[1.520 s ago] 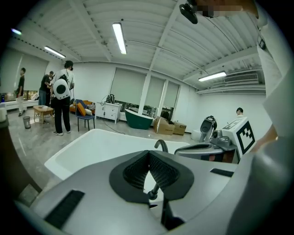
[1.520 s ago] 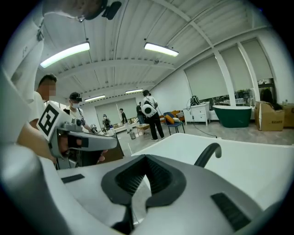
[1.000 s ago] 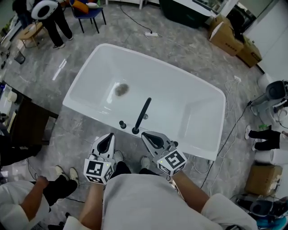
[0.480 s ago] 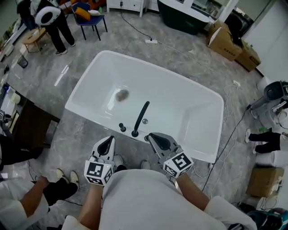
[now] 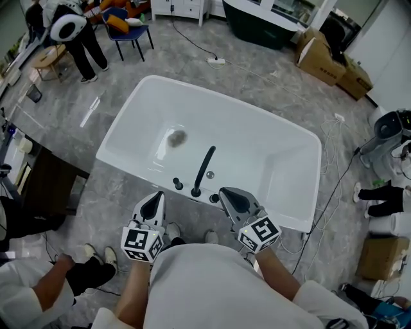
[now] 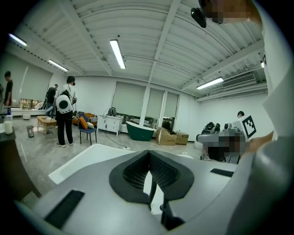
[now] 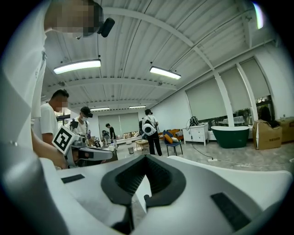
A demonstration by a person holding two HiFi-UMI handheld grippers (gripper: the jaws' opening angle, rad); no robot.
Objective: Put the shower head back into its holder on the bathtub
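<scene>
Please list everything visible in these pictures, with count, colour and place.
Bathtub: one, white, middle of floor.
Long fitting: one, black, on bathtub's near rim; tap or shower head, cannot tell.
Knob: one, black, left of the fitting.
Second bathtub: one, dark green, far side.
Cardboard boxes: at least three, brown, right side.
Chair: one, blue, far left.
Left gripper: one, white, fingers shut, empty, before near rim.
Right gripper: one, white, fingers shut, empty, beside it.
</scene>
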